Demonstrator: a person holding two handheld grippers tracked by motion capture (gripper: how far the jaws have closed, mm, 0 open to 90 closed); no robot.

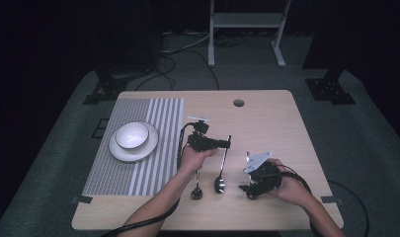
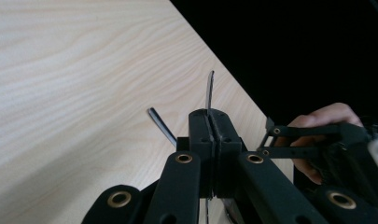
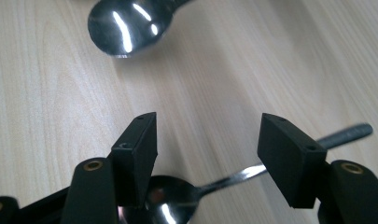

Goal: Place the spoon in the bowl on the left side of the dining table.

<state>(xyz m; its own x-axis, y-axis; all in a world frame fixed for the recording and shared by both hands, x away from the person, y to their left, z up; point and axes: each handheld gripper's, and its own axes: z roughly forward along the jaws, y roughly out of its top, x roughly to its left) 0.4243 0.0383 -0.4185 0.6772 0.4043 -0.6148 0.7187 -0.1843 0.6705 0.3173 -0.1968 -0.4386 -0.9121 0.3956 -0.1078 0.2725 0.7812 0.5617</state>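
Two black fingers (image 2: 198, 126) of the left gripper (image 1: 226, 143) are pressed shut on the thin handle of a spoon (image 1: 222, 165). In the left gripper view the handle is seen on its edge, sticking up past the closed jaws. The long line of this spoon runs from its bowl, close to the person, up to its handle end, farther away.

At the bowl end, the right gripper (image 3: 207, 140) is held with its jaws apart. Nothing is pressed by them. The bowl and neck of the held spoon are seen just under the gap, with the handle running off to the right in the right gripper view.

A second spoon (image 1: 196, 190) is laid on the wooden table (image 1: 266, 118), just beside the first and nearly side by side with it.

Well to the left, a white bowl (image 1: 132, 135) is set on a plate (image 1: 147, 147) on a striped mat (image 1: 153, 113). The left hand is nearer to them, so the spoon would likely be carried that way.
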